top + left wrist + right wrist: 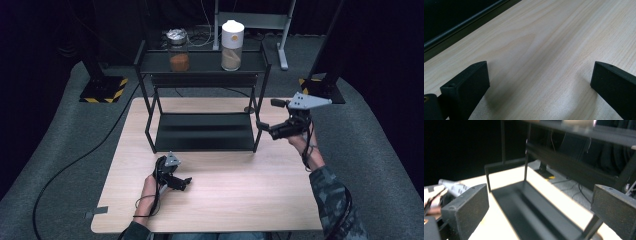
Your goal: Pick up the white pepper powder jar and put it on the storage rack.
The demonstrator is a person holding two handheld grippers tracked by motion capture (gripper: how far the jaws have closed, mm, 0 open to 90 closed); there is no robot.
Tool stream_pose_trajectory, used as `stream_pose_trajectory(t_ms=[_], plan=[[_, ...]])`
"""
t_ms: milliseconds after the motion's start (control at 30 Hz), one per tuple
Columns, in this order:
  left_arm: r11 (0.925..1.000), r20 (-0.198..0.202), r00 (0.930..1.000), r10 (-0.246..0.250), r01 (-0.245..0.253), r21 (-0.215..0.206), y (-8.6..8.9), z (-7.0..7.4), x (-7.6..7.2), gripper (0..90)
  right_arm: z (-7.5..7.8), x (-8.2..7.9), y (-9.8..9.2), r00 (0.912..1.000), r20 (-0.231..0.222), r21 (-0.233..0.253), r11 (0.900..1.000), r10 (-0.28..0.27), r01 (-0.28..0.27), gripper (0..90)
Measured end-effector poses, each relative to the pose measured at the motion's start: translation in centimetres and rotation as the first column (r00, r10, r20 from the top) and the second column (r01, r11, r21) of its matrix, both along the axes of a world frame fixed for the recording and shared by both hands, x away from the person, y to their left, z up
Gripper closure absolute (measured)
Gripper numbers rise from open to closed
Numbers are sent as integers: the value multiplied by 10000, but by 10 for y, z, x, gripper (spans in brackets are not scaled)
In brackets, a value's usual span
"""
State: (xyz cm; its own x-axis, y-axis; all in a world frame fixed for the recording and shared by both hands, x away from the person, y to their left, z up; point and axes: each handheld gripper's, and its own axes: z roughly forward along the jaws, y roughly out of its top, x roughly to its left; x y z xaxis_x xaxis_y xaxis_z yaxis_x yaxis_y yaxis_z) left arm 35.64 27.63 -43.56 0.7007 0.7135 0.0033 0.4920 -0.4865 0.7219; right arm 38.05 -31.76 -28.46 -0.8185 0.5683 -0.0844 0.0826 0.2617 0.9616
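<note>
A black two-tier rack (202, 95) stands at the table's (240, 200) far side. On its top shelf sit a foil-capped jar (178, 50) and a white-lidded jar (232, 45), well apart from both grippers. The left gripper (186, 182) rests in front of the rack, jaws wide over bare wood. The right gripper (265, 116) hovers just beside the rack's right post, jaws wide and seemingly empty, though its own view is blurred.
</note>
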Motion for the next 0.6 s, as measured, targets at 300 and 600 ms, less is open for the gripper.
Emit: stream_pose_trajectory(t_ms=[300,600], plan=[[10000,0,10000,7,-7,2,0,0,0,11,-64,-34,-17,9941,-1026,-491,9983,-349,300,0],[10000,7,10000,9,-9,10,0,0,0,12,-121,-62,-25,9744,-2021,-729,9937,-983,851,0]])
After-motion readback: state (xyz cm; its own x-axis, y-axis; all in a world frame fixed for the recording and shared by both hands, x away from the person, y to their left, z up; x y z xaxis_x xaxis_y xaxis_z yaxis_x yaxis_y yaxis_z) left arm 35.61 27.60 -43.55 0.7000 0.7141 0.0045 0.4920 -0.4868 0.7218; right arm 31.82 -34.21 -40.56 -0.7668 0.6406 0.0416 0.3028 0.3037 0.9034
